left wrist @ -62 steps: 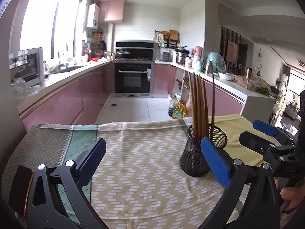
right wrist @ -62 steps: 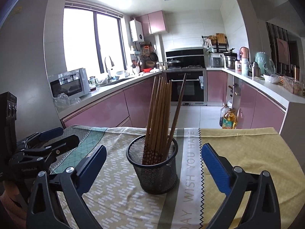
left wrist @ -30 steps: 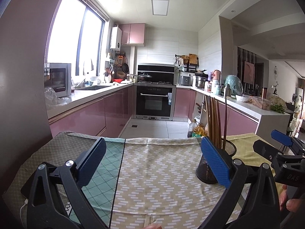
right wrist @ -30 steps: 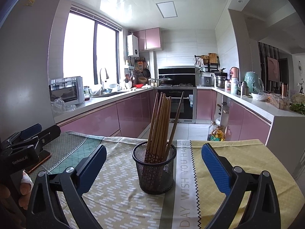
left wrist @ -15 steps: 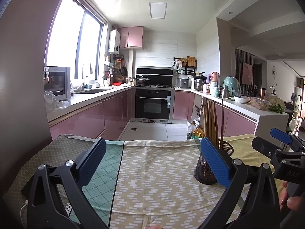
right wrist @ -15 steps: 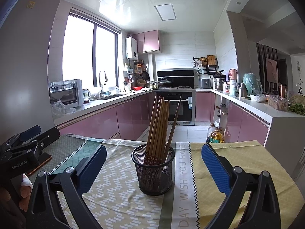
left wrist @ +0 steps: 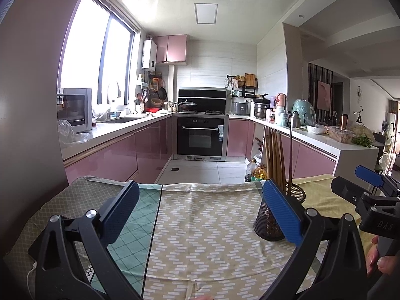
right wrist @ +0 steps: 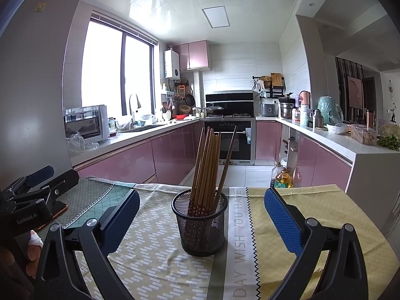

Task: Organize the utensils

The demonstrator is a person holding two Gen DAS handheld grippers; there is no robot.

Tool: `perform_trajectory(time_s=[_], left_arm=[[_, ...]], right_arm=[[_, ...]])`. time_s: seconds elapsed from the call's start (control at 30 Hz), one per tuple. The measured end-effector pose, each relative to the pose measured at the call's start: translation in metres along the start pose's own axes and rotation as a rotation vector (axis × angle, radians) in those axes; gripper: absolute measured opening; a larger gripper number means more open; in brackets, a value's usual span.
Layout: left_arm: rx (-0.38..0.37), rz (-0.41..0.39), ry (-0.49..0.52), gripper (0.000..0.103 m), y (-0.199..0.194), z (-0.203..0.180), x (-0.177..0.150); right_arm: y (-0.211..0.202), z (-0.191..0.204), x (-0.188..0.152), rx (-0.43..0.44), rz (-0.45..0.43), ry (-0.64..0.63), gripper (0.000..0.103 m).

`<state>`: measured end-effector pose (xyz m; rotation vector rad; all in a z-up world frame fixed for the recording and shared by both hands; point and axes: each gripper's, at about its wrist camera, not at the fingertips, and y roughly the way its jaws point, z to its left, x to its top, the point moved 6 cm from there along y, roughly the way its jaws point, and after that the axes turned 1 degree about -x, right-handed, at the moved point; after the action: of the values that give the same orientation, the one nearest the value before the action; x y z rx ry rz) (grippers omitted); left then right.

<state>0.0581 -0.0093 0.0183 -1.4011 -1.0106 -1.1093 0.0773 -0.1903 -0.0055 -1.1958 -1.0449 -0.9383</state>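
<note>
A black wire-mesh holder [right wrist: 201, 225] stands upright on the patterned tablecloth [right wrist: 155, 247] and holds several brown wooden chopsticks [right wrist: 206, 160]. It sits between the open fingers of my right gripper [right wrist: 200, 217], a little ahead of them. In the left wrist view the holder [left wrist: 275, 215] stands partly behind the right finger of my left gripper [left wrist: 200, 212], which is open and empty over the cloth. The right gripper [left wrist: 367, 187] also shows at that view's right edge, and the left gripper [right wrist: 37, 190] at the left of the right wrist view.
The table's far edge [left wrist: 200, 185] drops to a tiled kitchen floor with pink cabinets and an oven [left wrist: 202, 135] beyond. Oil bottles [right wrist: 282, 175] stand on the floor past the table. A phone with a cable [left wrist: 32, 255] lies at the table's left corner.
Both grippers have pulled back and tilted up from the holder, so more ceiling shows and the holder looks smaller. The chopsticks and holder have not moved.
</note>
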Motion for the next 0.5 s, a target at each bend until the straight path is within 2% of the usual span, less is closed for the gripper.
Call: perform_trajectory(time_s=[0.5], left_arm=[[-0.003,-0.001,0.003,0.098,-0.0009,-0.0002,0.0002]], right_arm=[[-0.0003,0.0004,0.0008,0.001,-0.001,-0.001,0.097]])
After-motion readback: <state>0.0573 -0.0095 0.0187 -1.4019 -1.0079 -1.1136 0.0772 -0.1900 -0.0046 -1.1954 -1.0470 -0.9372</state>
